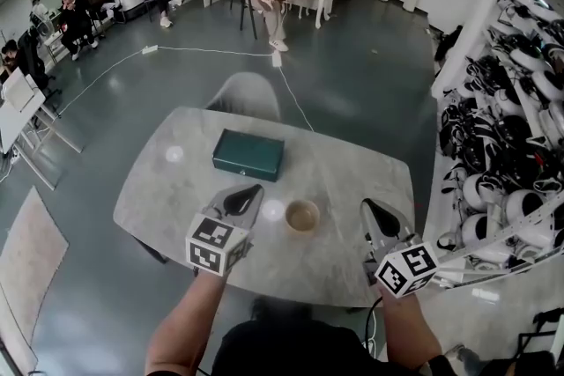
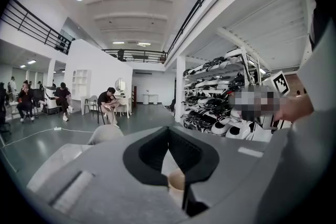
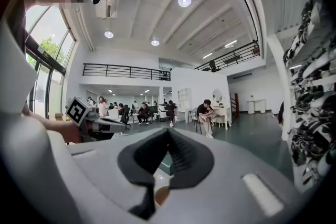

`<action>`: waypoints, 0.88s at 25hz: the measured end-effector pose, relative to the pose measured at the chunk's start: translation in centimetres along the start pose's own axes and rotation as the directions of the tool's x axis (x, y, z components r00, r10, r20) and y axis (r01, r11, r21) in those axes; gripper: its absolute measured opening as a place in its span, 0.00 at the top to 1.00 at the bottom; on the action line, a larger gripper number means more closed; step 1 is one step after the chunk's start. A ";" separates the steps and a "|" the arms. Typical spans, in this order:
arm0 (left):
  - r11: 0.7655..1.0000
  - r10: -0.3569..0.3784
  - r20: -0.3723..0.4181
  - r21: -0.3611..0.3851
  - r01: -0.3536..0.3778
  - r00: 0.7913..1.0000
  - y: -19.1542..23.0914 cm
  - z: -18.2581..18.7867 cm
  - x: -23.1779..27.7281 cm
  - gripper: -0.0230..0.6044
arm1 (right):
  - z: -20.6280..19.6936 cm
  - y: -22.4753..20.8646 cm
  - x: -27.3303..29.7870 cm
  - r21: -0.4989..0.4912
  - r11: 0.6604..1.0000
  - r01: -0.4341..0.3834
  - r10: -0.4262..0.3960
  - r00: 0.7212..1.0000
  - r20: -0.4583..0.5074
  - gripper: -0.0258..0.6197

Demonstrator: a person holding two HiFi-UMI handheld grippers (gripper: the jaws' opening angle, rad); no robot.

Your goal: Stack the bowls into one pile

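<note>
bowl [image 1: 302, 216] sits on the table [image 1: 352, 176], nearer and to the right of the green box [image 1: 248, 154], between the left gripper [image 1: 250, 191] and right gripper [image 1: 371, 207]; both jaws closed, empty.

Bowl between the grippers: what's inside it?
In the head view the bowl shows only a tan rim and a darker brown inside, with no loose item visible. Whether other bowls sit nested beneath it cannot be told, because its own walls hide that.
</note>
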State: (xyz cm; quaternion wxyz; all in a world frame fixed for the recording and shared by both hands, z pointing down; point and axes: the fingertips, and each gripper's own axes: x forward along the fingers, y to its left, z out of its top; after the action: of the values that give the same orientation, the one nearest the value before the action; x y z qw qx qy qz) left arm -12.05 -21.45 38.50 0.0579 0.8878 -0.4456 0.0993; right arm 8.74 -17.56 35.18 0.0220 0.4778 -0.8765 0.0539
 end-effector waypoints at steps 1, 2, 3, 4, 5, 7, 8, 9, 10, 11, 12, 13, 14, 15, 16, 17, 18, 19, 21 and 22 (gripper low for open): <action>1.000 0.001 0.000 -0.001 -0.001 1.000 0.1 0.0 -0.1 0.95 | -0.1 0.0 -0.1 -0.001 1.000 0.007 -0.007 1.000 0.002 0.96; 1.000 0.001 0.000 -0.004 -0.001 1.000 0.0 0.1 -0.2 0.95 | -0.3 -0.1 -0.3 0.002 1.000 0.014 -0.014 1.000 0.002 0.96; 1.000 0.001 0.002 -0.006 -0.001 1.000 -0.1 0.2 -0.3 0.95 | -0.5 -0.1 -0.4 0.007 1.000 0.018 -0.018 1.000 0.001 0.96; 1.000 -0.001 0.004 -0.006 0.001 1.000 -0.3 0.3 -0.2 0.95 | -0.7 -0.2 -0.6 0.015 1.000 0.016 -0.016 1.000 -0.003 0.96; 1.000 -0.004 0.007 -0.003 0.004 1.000 -0.4 0.4 -0.1 0.95 | -1.1 -0.3 -0.7 0.022 1.000 0.010 -0.010 1.000 -0.009 0.96; 1.000 -0.007 0.009 0.006 0.007 1.000 -0.7 0.5 0.3 0.95 | -1.9 -0.3 -0.8 0.029 1.000 -0.001 0.002 1.000 -0.024 0.96; 1.000 -0.006 0.009 0.006 0.006 1.000 -0.7 0.4 0.4 0.95 | -2.2 -0.3 -0.8 0.026 1.000 -0.003 0.004 1.000 -0.030 0.96; 1.000 -0.005 0.010 0.004 0.005 1.000 -0.7 0.2 0.4 0.95 | -2.4 -0.3 -0.9 0.021 1.000 -0.004 0.004 0.999 -0.032 0.96; 1.000 -0.004 0.011 0.000 0.004 1.000 -0.7 0.0 0.4 0.95 | -2.5 -0.2 -0.9 0.015 1.000 -0.004 0.005 0.999 -0.033 0.96; 1.000 -0.002 0.013 -0.005 0.002 1.000 -0.7 -0.1 0.4 0.95 | -2.4 -0.1 -0.9 0.008 1.000 -0.006 0.006 0.999 -0.034 0.96; 1.000 0.000 0.015 -0.010 0.000 1.000 -0.7 -0.3 0.3 0.95 | -2.4 -0.1 -0.8 0.003 1.000 -0.008 0.008 0.999 -0.033 0.96; 1.000 0.001 0.019 -0.016 0.000 1.000 -0.8 -0.5 0.4 0.95 | -2.3 -0.1 -0.8 -0.001 1.000 -0.009 0.009 0.999 -0.033 0.96; 1.000 0.001 0.022 -0.022 0.000 1.000 -1.0 -0.6 0.4 0.95 | -2.3 -0.1 -0.8 -0.004 1.000 -0.010 0.010 0.999 -0.032 0.96; 1.000 0.001 0.025 -0.028 0.000 1.000 -1.2 -0.9 0.5 0.95 | -2.3 -0.2 -0.9 -0.006 1.000 -0.011 0.011 0.999 -0.031 0.96; 0.999 0.001 0.025 -0.036 0.000 1.000 -1.4 -1.1 0.5 0.95 | -2.3 -0.2 -1.0 -0.006 1.000 -0.012 0.011 0.999 -0.031 0.96; 0.999 0.002 0.024 -0.044 -0.001 1.000 -1.5 -1.4 0.5 0.95 | -2.4 -0.2 -1.0 -0.007 1.000 -0.012 0.012 0.999 -0.031 0.96; 0.999 0.005 0.022 -0.052 -0.003 1.000 -1.5 -1.7 0.4 0.95 | -2.5 -0.2 -1.0 -0.006 1.000 -0.013 0.012 0.999 -0.031 0.96; 0.998 0.008 0.019 -0.058 -0.007 1.000 -1.4 -2.0 0.3 0.95 | -2.6 -0.1 -1.0 -0.006 1.000 -0.014 0.013 0.999 -0.032 0.96; 0.998 0.015 0.010 -0.065 -0.014 1.000 -1.3 -2.3 0.2 0.95 | -2.6 -0.1 -1.0 -0.005 1.000 -0.017 0.017 0.999 -0.032 0.96; 0.998 0.017 0.004 -0.067 -0.016 1.000 -1.3 -2.4 0.1 0.95 | -2.5 -0.1 -0.9 -0.003 1.000 -0.019 0.019 0.999 -0.031 0.96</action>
State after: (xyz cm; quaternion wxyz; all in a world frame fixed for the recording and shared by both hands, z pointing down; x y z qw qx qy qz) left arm -11.25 -20.26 40.84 0.0860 0.8819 -0.4562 0.0826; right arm 9.27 -16.56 37.59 0.0357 0.4686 -0.8807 0.0598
